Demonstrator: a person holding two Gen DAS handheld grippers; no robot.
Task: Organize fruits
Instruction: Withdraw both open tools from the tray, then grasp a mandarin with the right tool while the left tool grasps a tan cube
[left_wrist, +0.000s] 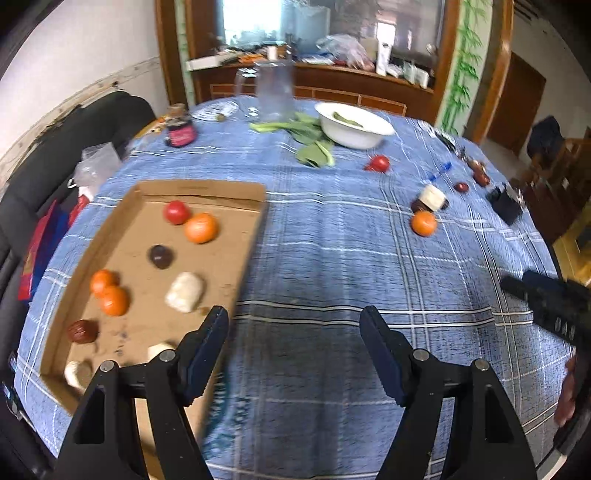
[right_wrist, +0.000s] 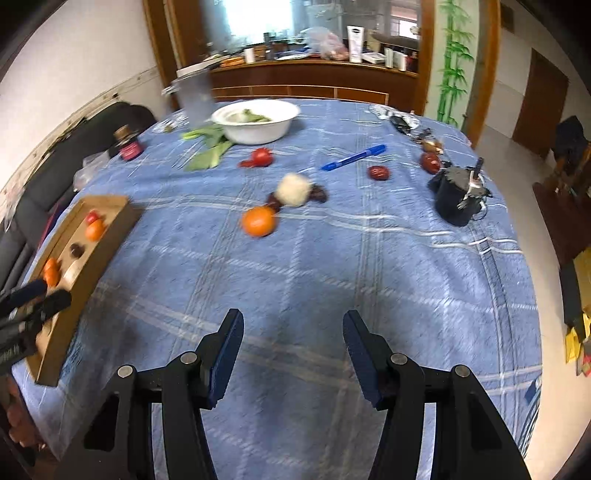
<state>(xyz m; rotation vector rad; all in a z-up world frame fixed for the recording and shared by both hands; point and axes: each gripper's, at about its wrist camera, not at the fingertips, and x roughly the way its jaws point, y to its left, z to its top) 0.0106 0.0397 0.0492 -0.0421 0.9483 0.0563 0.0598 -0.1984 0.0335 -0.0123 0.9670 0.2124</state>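
tabletop (left_wrist: 332, 258): covered with a blue checked cloth; both views are blurred.
cardboard tray (left_wrist: 207, 190): lies flat at the left of the tabletop, open side up.
fruit in tray: a red fruit (left_wrist: 176, 212) is seen touching an orange (left_wrist: 201, 228) near the far wall; a dark fruit (left_wrist: 160, 256) sits mid-tray; two oranges (left_wrist: 109, 291) are pressed together at the left wall; a white piece (left_wrist: 184, 291) lies beside them; a dark red fruit (left_wrist: 83, 331) is seen nearer the camera.
loose fruit: a single orange (right_wrist: 258, 220) rests on the cloth, just beside a white lump (right_wrist: 293, 189) with dark fruits at its sides; a red tomato (right_wrist: 262, 157) lies further off, near the white bowl (right_wrist: 255, 122); two red fruits (right_wrist: 378, 172) are seen to the right, well apart from the tray.
other items: a blue pen (right_wrist: 352, 158) and leafy greens (right_wrist: 210, 147) are left on the cloth.
left gripper (left_wrist: 293, 325): held over the tray's near right edge; fingers are spread apart, nothing is held between them.
right gripper (right_wrist: 293, 328): held over bare cloth; fingers are apart, nothing is gripped.
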